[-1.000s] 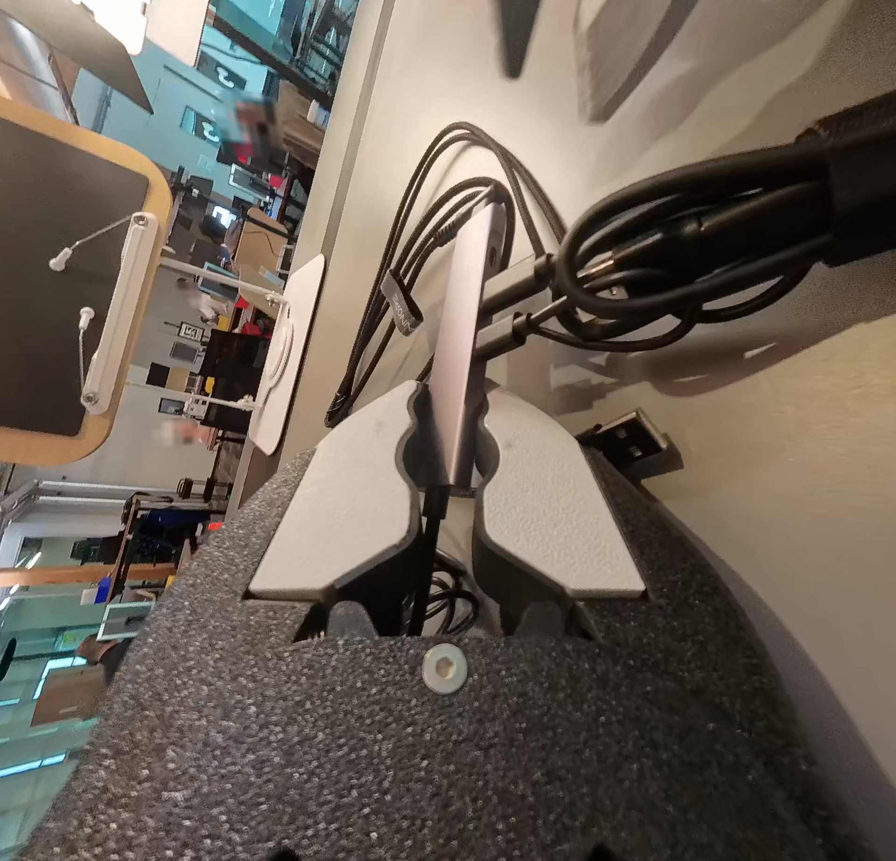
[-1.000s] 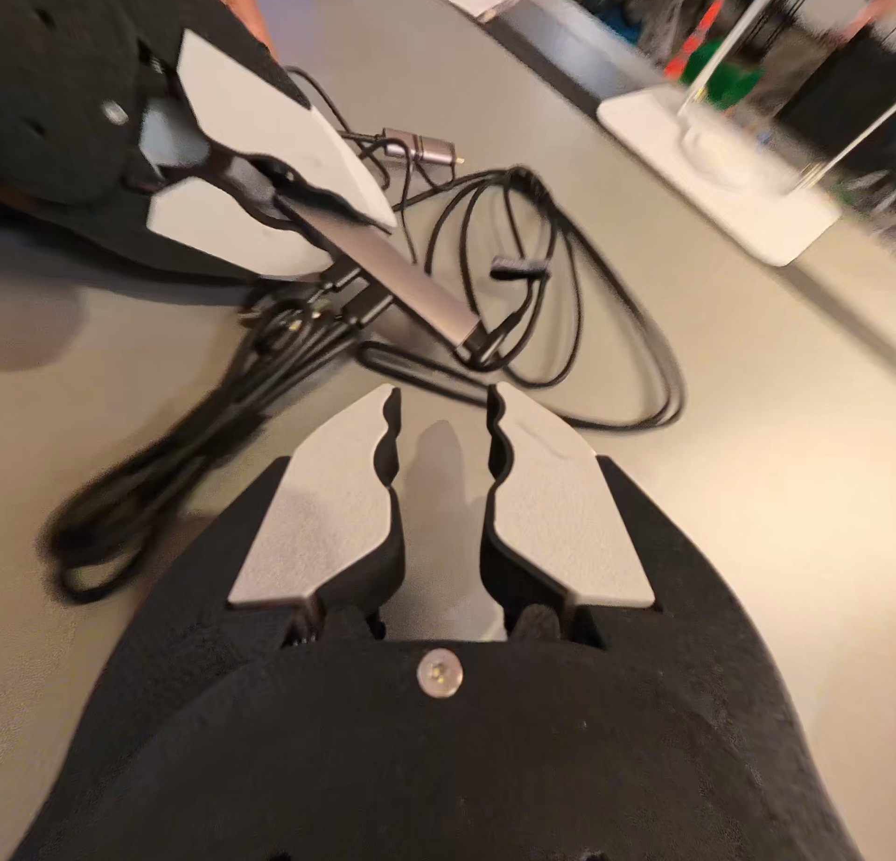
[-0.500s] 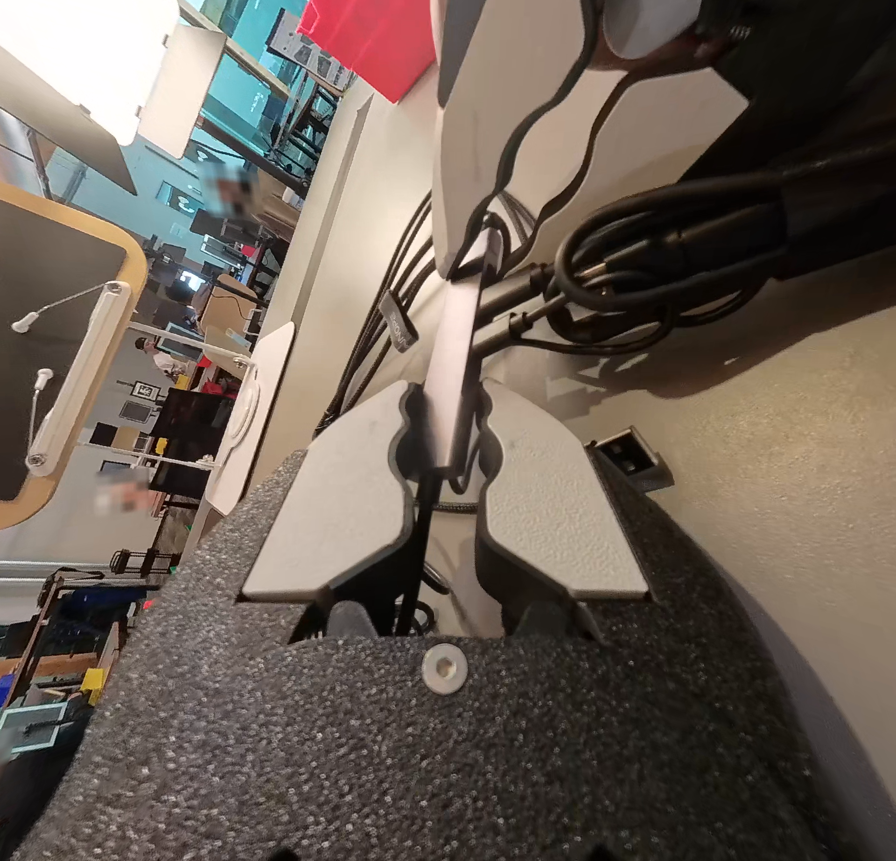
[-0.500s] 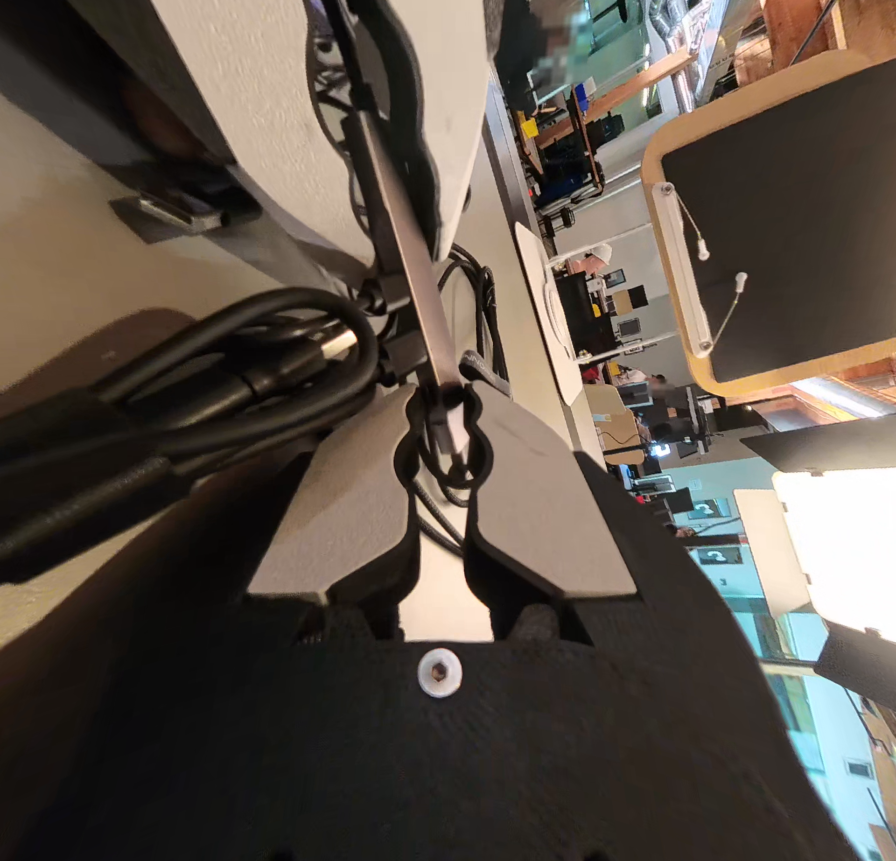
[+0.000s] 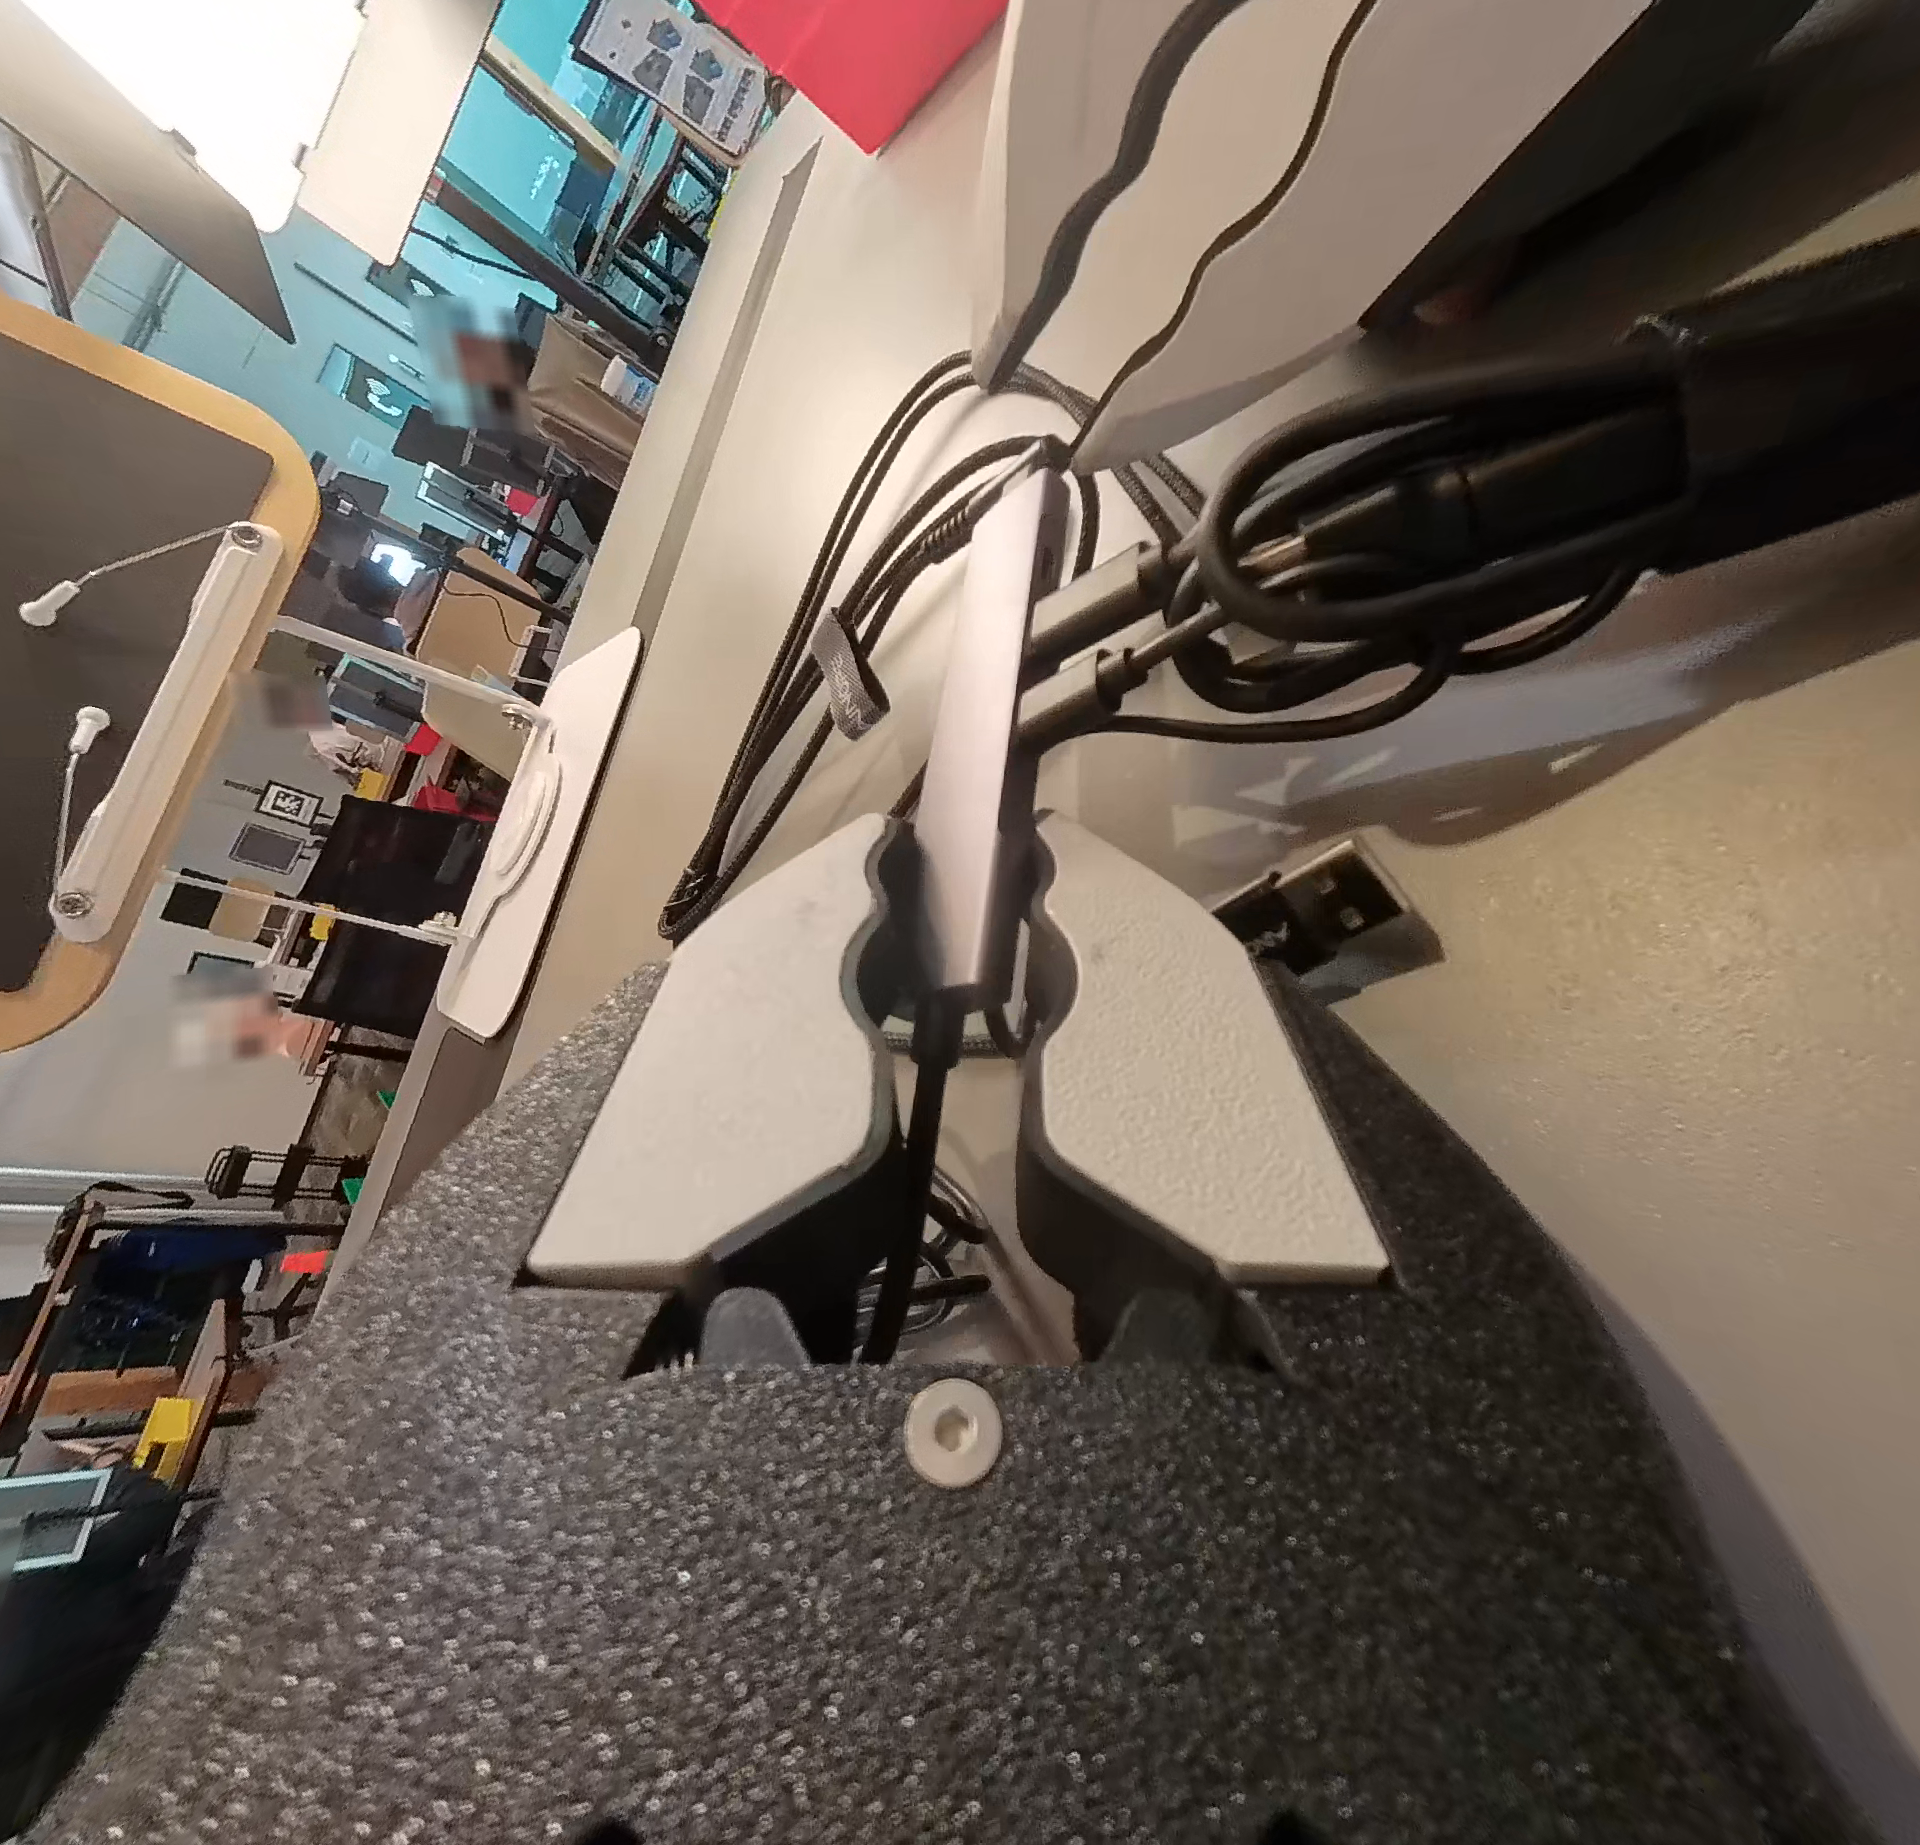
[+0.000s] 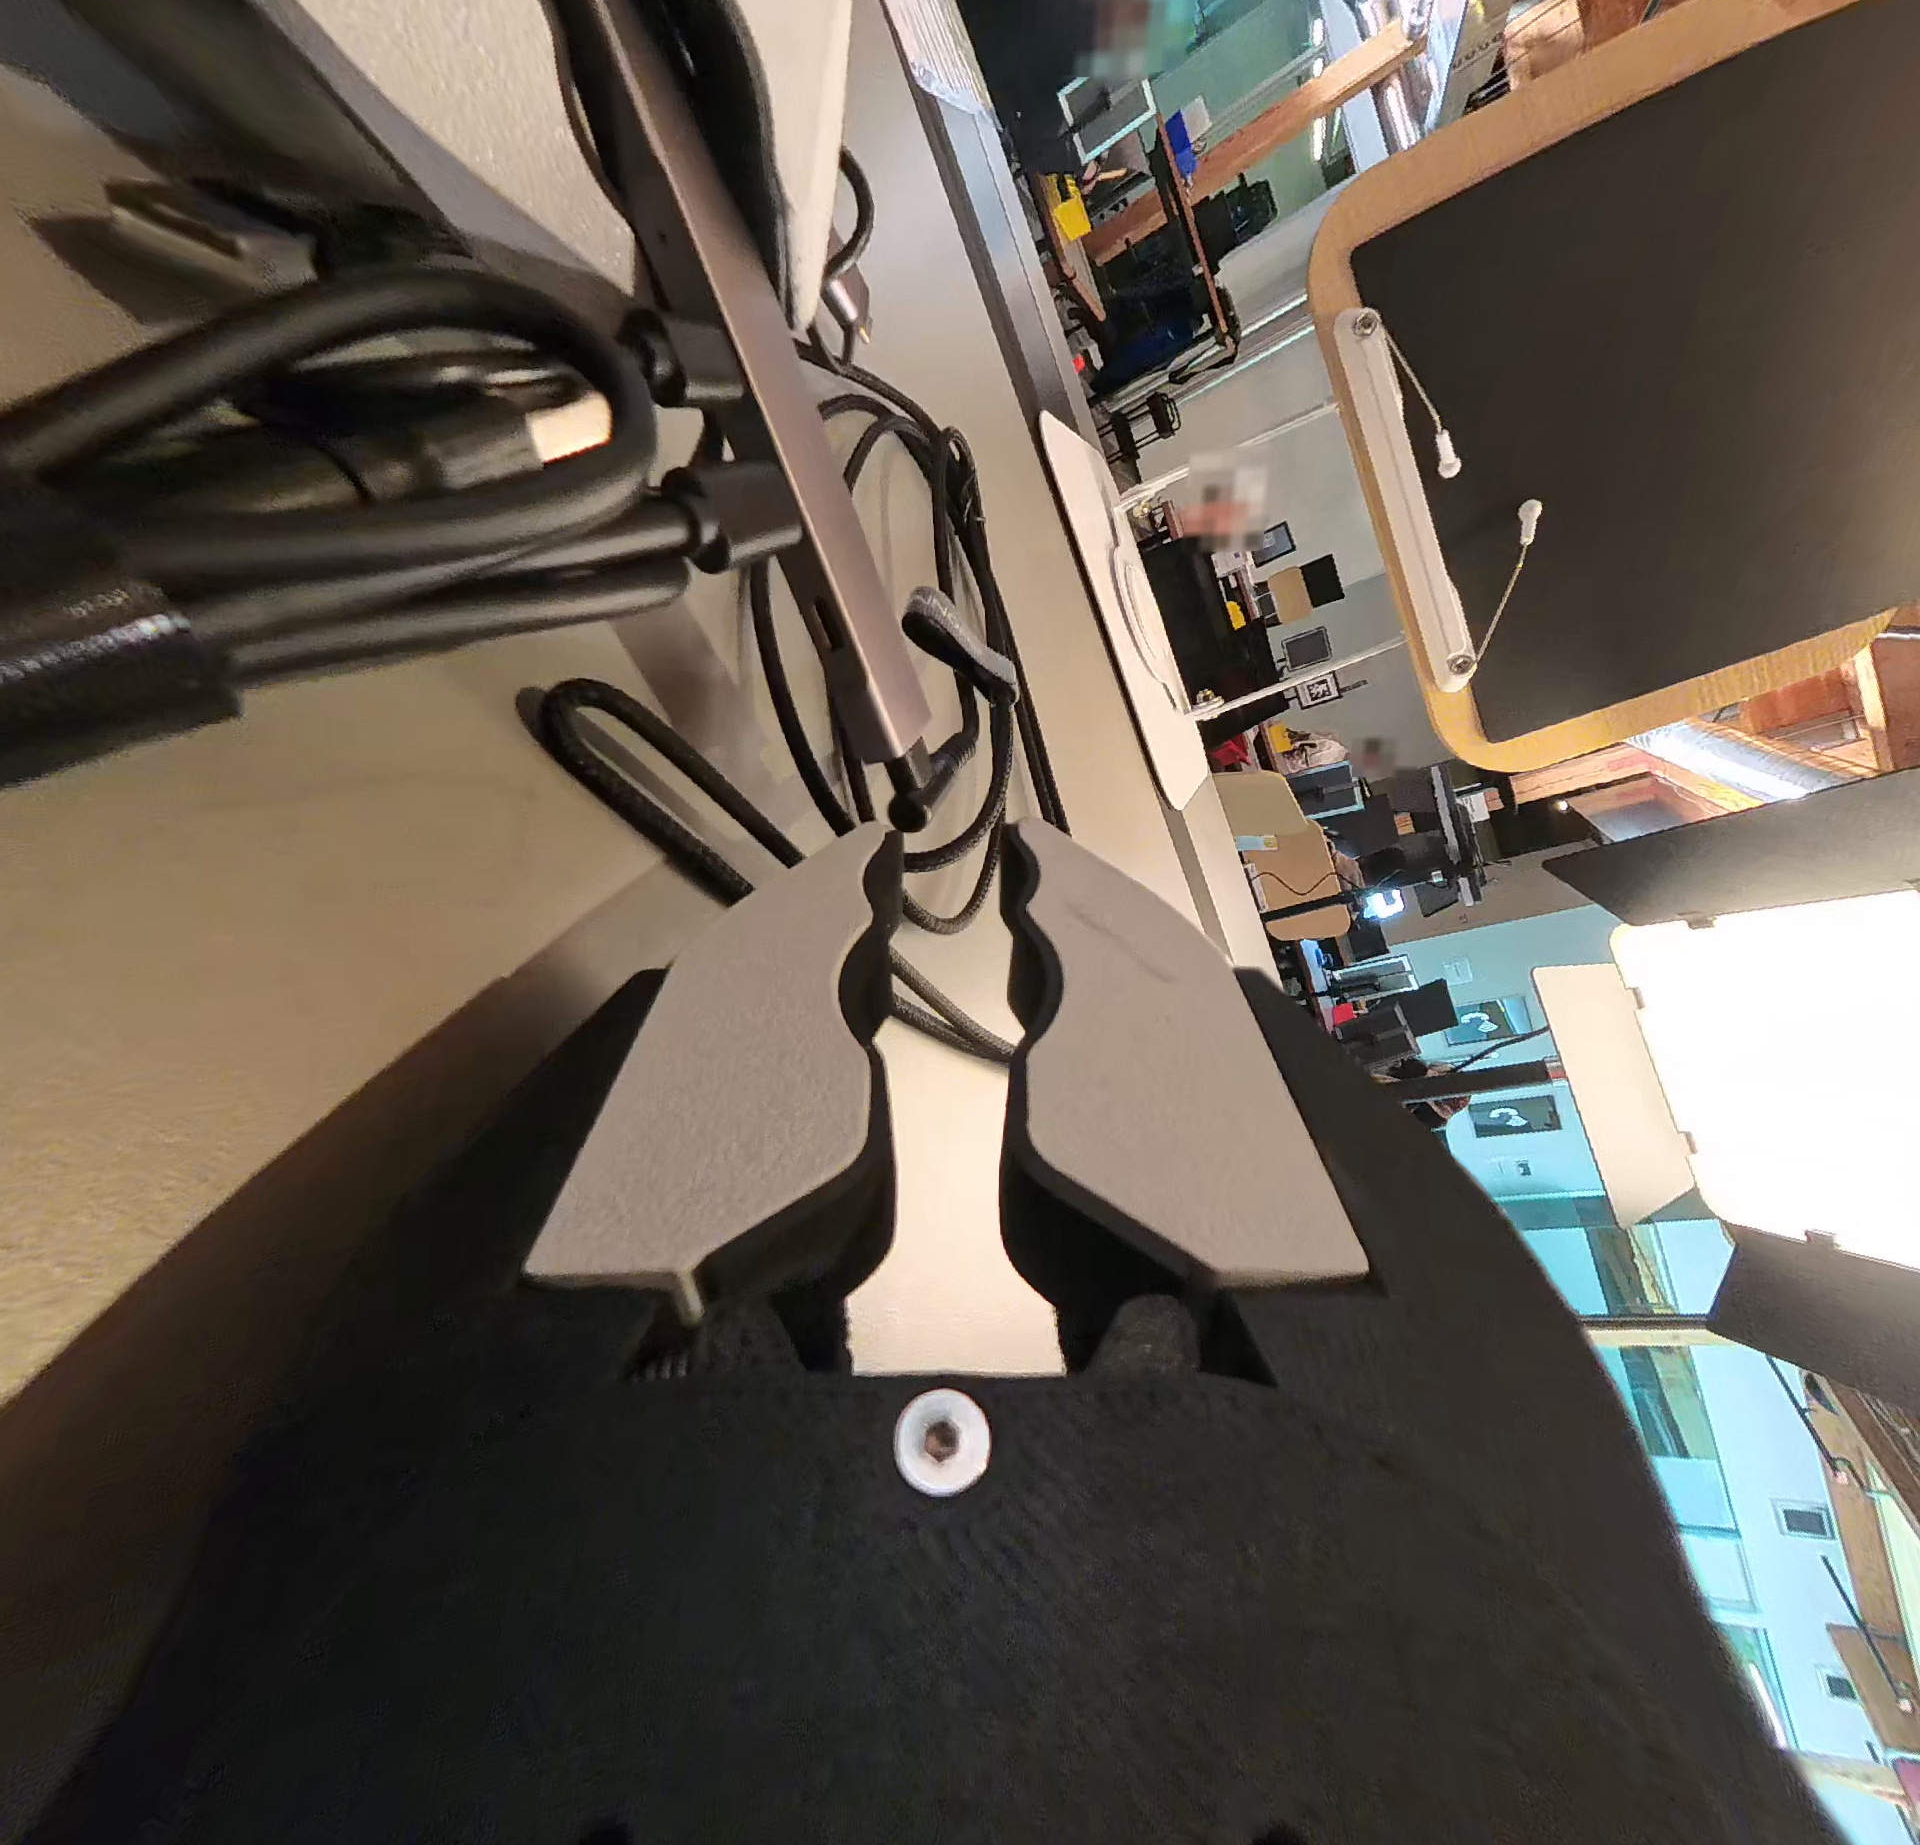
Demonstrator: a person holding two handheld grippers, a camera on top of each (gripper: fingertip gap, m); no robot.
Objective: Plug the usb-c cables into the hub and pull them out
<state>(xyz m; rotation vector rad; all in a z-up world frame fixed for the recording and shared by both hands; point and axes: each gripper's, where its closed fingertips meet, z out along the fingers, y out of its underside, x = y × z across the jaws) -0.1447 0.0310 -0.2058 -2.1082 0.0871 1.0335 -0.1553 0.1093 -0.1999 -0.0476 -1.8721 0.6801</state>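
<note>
My left gripper (image 5: 961, 896) pinching hub (image 5: 982, 725); my right gripper (image 6: 951, 860) spread, empty, near hub's far end, two plugs (image 6: 732, 528) seated.

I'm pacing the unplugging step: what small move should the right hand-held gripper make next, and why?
Probably shift it onto one plugged connector and close. The right hand-held gripper is open, holding nothing, while the left hand-held gripper clamps the hub.

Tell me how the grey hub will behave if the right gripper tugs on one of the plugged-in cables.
The hub looks like a thin, rigid metal bar, so it probably won't flex. Only its near end sits between the left gripper, so a sideways tug may pivot it. Two plugs enter its side; the bundled black cables look heavy enough to drag on it. The right gripper is open, holding nothing.
</note>
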